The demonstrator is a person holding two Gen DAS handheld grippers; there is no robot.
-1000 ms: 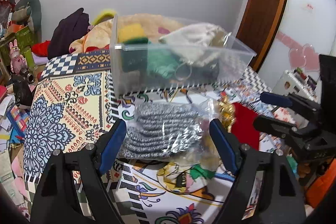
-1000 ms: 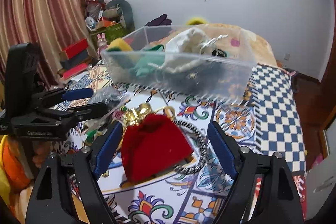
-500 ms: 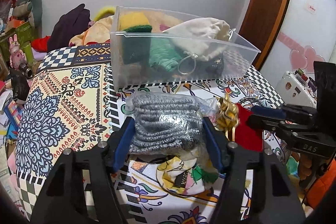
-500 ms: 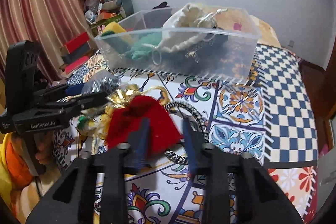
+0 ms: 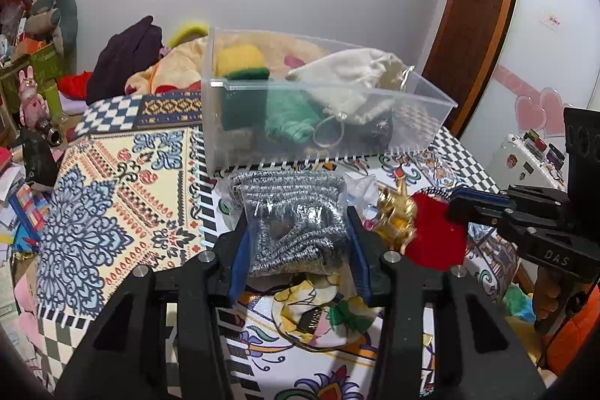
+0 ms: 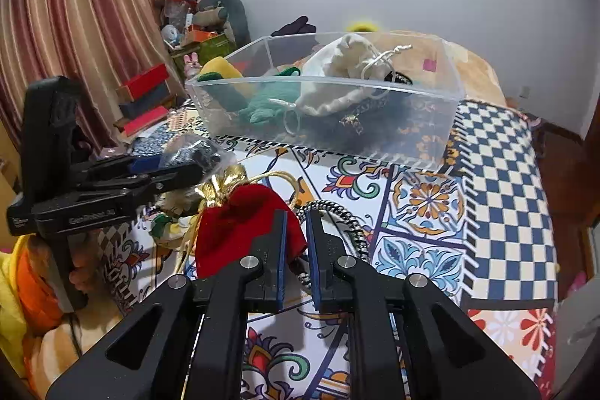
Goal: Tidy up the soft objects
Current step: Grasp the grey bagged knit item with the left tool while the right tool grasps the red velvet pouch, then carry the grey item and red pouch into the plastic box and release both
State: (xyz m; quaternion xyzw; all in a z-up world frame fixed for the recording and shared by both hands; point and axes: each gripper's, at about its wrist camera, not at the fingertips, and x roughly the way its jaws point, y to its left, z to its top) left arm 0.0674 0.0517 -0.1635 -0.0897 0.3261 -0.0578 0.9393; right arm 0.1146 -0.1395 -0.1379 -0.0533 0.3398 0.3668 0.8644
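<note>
Within the last second both grippers have been closed from wide open onto their targets. The left gripper [image 5: 296, 250] is now clamped on the grey knit bundle in its clear bag [image 5: 292, 212], whose sides are pressed in between the blue fingers [image 5: 238, 261]; the bundle is held just in front of the clear plastic bin [image 5: 420, 100], and whether it has been lifted off the patterned bedspread [image 5: 112, 182] cannot be told. The right gripper [image 6: 296, 250] has been drawn nearly shut, with only a narrow gap left, and an edge of the red velvet pouch [image 6: 240, 223] is pinched against its fingers [image 6: 281, 250] (the striped cord [image 6: 337, 212] lies just beside the pouch and may be caught too; this cannot be confirmed). The pouch's gold-tied neck [image 6: 221, 182] rests on the bedspread close to the left gripper.

The grasping step is judged to be finished for both items. The bin already holds a yellow-green sponge [image 5: 240, 62], green cloth [image 5: 292, 119] and a cream drawstring bag [image 5: 352, 77], so what is left is judged to be a lift over the near wall and a release inside.
</note>
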